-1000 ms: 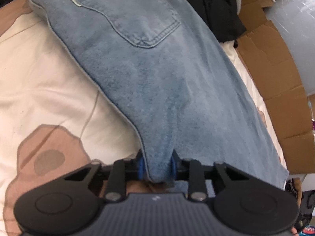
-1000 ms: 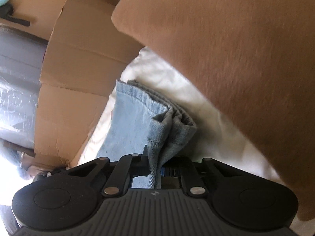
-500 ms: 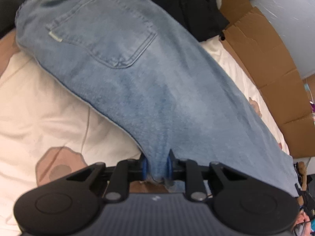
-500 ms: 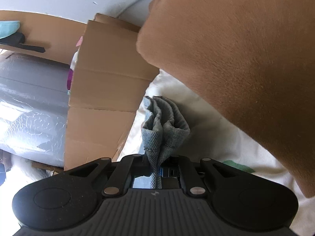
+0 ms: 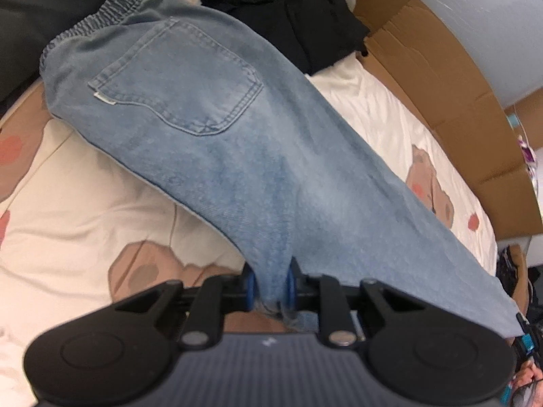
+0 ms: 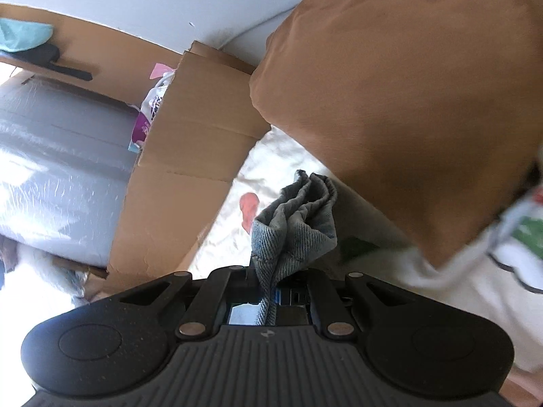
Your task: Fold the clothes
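Observation:
A pair of light blue jeans (image 5: 237, 142) lies stretched over the cream bedsheet (image 5: 68, 210), elastic waistband at the far left, back pocket facing up. My left gripper (image 5: 270, 288) is shut on a bunched edge of the jeans near the leg and holds it off the bed. My right gripper (image 6: 269, 291) is shut on the folded hem end of the jeans (image 6: 295, 224), which bunches up just past the fingers. The rest of the jeans is hidden in the right wrist view.
A black garment (image 5: 298, 17) lies at the far end of the bed. Flattened cardboard (image 5: 458, 101) lines the bed's right side, also seen in the right wrist view (image 6: 190, 156). A brown pillow (image 6: 407, 84) fills the upper right there.
Both grippers have lifted and pulled back with the jeans. More of the waistband and bedsheet shows in the left view. The hem has bunched tighter in the right view.

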Available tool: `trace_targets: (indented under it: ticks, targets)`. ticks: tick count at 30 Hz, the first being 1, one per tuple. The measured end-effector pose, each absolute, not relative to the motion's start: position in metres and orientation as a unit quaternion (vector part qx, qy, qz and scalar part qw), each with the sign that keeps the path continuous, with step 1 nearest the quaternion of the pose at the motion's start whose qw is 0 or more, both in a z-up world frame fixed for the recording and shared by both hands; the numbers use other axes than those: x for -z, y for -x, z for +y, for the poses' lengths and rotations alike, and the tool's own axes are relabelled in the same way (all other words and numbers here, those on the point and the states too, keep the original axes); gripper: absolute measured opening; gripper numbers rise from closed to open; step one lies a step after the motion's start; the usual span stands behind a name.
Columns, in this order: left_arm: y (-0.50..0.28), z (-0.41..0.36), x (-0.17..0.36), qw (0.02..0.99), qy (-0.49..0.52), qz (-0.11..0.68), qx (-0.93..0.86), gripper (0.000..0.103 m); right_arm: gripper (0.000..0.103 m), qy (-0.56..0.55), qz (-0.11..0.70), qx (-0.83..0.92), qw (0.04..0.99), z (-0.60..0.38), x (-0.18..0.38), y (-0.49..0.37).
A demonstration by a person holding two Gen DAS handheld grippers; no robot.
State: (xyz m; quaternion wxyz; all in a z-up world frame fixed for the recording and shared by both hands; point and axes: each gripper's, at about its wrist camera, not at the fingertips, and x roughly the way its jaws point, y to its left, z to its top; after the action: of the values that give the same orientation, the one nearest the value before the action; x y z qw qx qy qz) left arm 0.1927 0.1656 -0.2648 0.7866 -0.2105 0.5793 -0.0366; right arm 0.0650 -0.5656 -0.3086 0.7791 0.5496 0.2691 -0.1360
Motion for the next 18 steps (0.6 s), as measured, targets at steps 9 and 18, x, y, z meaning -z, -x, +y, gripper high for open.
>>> trace_targets:
  ticks: [9,18]
  targets:
    - [-0.170,0.158,0.252,0.775,0.189,0.600,0.056,0.018,0.005,-0.533,0.289,0.171,0.777,-0.553,0.286,0.042]
    - [-0.150,0.141,0.245,0.764,0.159,0.623,0.059,0.018,0.005,-0.536,0.284,0.198,0.770,-0.552,0.286,0.104]
